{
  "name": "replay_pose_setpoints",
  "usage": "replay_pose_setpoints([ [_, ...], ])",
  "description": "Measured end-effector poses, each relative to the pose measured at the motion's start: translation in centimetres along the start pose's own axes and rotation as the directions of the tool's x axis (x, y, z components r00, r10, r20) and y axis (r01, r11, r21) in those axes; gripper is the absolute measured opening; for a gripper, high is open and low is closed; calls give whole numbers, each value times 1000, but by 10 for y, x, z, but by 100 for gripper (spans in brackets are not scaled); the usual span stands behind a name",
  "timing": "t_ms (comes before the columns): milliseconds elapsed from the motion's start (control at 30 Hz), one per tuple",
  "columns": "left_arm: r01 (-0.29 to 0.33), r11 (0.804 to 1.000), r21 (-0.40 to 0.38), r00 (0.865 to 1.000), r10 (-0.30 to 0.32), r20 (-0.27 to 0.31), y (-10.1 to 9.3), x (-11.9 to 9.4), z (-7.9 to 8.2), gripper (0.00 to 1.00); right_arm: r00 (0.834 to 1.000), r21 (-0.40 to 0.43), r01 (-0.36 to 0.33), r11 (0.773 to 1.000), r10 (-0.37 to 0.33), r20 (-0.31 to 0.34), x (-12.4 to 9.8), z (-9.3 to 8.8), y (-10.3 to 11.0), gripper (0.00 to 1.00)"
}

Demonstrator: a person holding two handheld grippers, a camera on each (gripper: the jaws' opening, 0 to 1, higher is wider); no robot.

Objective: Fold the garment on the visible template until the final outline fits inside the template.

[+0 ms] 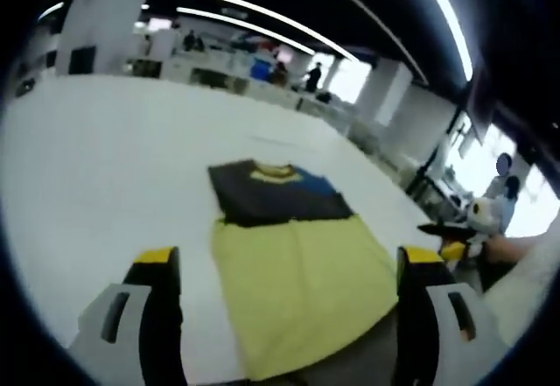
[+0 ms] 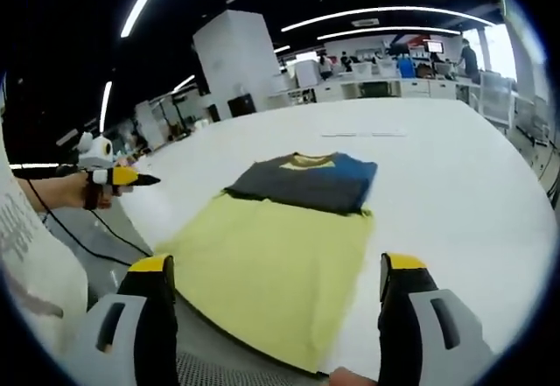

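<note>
A big white table [image 1: 105, 158] is taking up most of the left gripper view and is showing again in the right gripper view [image 2: 437, 167]; a large open hall with long ceiling light strips [image 1: 262, 10] is stretching behind it, with desks and a few people far off; a white pillar [image 2: 236, 53] is standing past the table's far edge in the right gripper view.

A pale yellow template sheet [image 1: 302, 290] is lying flat on the table, also seen at [image 2: 271, 272]; its near edge is reaching toward the table's near side; the folded garment [image 1: 276, 193], dark with a blue patch and a yellow collar, is sitting on the far end of the sheet, seen too at [image 2: 306, 180]; its far part is running past the sheet's far edge onto bare table.

The left gripper [image 1: 293, 268] is hanging above the near end of the sheet, jaws spread wide, nothing between them; the right gripper [image 2: 276, 272] is doing the same, jaws wide apart and empty; each is appearing small at the side of the other's view, off the table edge, held by a hand [image 2: 66, 192].
</note>
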State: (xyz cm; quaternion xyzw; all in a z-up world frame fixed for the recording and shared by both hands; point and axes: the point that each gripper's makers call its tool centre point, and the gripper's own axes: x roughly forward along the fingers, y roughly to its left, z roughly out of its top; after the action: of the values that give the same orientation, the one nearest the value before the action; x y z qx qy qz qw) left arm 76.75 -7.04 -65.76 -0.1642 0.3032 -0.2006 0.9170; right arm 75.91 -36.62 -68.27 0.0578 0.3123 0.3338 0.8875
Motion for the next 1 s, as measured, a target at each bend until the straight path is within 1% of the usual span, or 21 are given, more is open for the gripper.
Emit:
replay_pose_setpoints([
  [33, -3, 1000, 0, 999, 3, -42, 1, 0, -10, 99, 1000, 11, 15, 1000, -15, -22, 0, -6, -4, 92],
  [67, -8, 1000, 11, 998, 9, -60, 1, 1, -15, 98, 999, 20, 20, 1000, -19, -49, -1, -12, -6, 91],
  [100, -10, 999, 32, 995, 13, -103, 0, 0, -25, 98, 997, 31, 20, 999, -18, -74, -1, -18, -7, 89],
  [133, -9, 999, 42, 993, 14, -120, -1, 0, -30, 97, 996, 45, 22, 999, -18, -92, -2, -23, -9, 87],
  [167, -5, 999, 38, 992, 10, -129, -3, 0, -35, 97, 995, 52, 24, 998, -19, -94, -2, -25, -10, 86],
  [233, 1, 1000, 24, 989, 3, -146, -5, 0, -41, 95, 993, 75, 35, 997, -26, -118, -3, -31, -12, 85],
  [267, 10, 1000, 5, 988, -9, -153, -7, 0, -44, 95, 991, 83, 39, 996, -28, -128, -4, -33, -14, 84],
  [300, 9, 1000, -4, 988, -10, -156, -7, 0, -47, 94, 989, 96, 47, 994, -33, -146, -5, -38, -16, 83],
  [333, 7, 1000, -11, 986, -9, -165, -8, 0, -50, 94, 988, 101, 51, 994, -36, -149, -5, -39, -17, 83],
  [500, 3, 1000, -22, 984, -7, -179, -9, -1, -55, 94, 985, 133, 68, 989, -45, -166, -8, -45, -19, 83],
  [600, 0, 1000, -30, 983, -6, -185, -9, -1, -57, 95, 983, 132, 71, 989, -47, -176, -8, -49, -20, 83],
  [1000, 3, 999, -36, 978, -10, -207, -9, -4, -62, 95, 982, 132, 76, 988, -51, -183, -8, -51, -19, 82],
])
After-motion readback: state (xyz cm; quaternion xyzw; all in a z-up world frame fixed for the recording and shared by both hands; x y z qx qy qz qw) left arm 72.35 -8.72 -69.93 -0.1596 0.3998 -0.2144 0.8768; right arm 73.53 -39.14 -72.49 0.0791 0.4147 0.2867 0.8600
